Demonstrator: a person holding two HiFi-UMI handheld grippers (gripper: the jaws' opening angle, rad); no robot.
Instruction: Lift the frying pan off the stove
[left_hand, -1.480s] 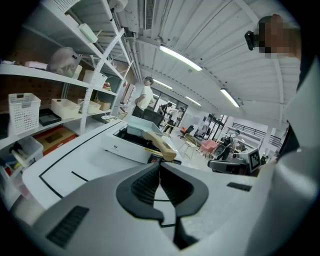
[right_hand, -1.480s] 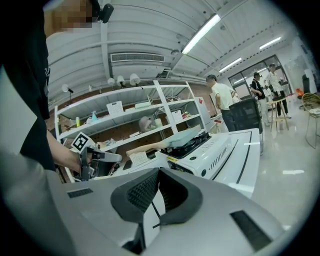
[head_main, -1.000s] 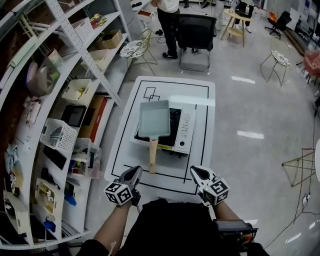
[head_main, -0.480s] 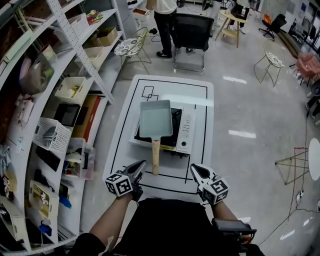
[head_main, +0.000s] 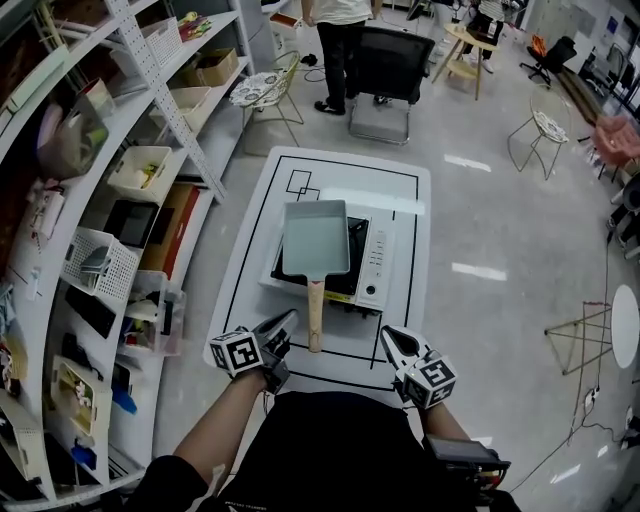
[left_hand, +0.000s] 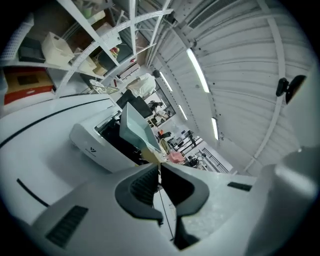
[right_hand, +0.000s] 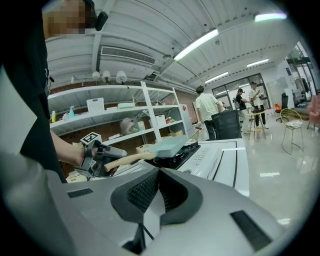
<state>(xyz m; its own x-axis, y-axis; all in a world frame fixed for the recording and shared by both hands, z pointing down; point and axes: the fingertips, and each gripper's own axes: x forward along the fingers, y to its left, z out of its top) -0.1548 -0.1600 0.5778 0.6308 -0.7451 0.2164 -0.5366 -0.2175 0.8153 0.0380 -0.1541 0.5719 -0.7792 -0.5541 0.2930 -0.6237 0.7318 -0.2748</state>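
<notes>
The frying pan, a shallow rectangular tray in pale grey-green, sits on the white stove in the middle of the desk, and its wooden handle reaches off the stove's near edge toward the person. The left tongs are clenched on nothing, their tips just beside the free end of the handle on its left side; whether they brush the wood is hard to tell from any view. In the left gripper view the pads meet with only the handle's end and the pan's body beyond them. The right tongs are likewise clenched and empty, near the desk's front edge and well apart from the pan. The pan will probably handle as a stiff, moderately weighty thing with most of its mass out in the tray, far from the grip, so it will want to dip at the far end and to roll about the handle's long axis. The wood should offer better friction than bare metal, but its rounded section could twist between flat pads. The sound place to take hold seems to be the handle's middle or further toward the tray, not the very end, with the pads squeezing the handle from its two sides and the tongs opened first to admit it.
</notes>
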